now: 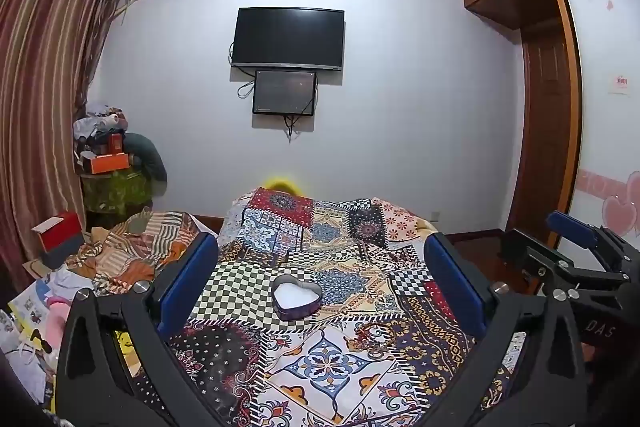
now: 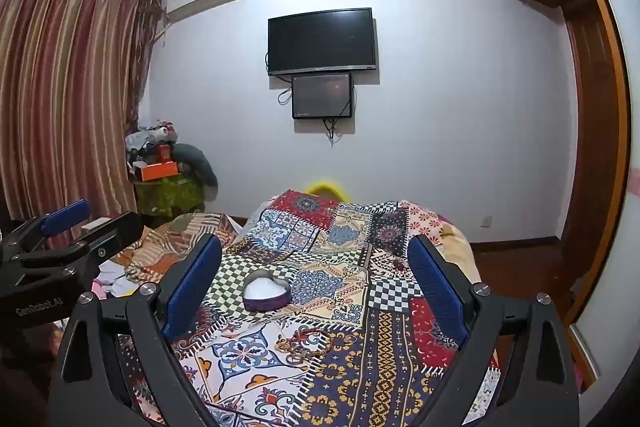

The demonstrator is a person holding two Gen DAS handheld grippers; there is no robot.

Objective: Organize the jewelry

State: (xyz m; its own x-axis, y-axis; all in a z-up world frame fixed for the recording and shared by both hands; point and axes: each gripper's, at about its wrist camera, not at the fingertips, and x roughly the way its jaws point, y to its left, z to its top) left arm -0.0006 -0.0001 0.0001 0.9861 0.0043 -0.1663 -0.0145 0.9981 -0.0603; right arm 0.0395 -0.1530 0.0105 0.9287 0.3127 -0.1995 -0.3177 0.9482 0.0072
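A heart-shaped purple box [image 1: 297,299] with a white lining stands open on the patchwork cloth [image 1: 328,367]; it also shows in the right wrist view [image 2: 266,292]. Thin chain jewelry [image 1: 370,339] lies on the cloth nearer than the box and to its right, and shows in the right wrist view [image 2: 306,343]. My left gripper [image 1: 320,279] is open and empty, held above the cloth with the box between its fingers' line of sight. My right gripper [image 2: 316,275] is open and empty, to the right of the left one.
The patterned cloth covers a table or bed. A cluttered pile of clothes, papers and a red box [image 1: 60,235] lies at the left. A TV [image 1: 288,39] hangs on the far wall. A wardrobe [image 1: 560,87] stands at the right.
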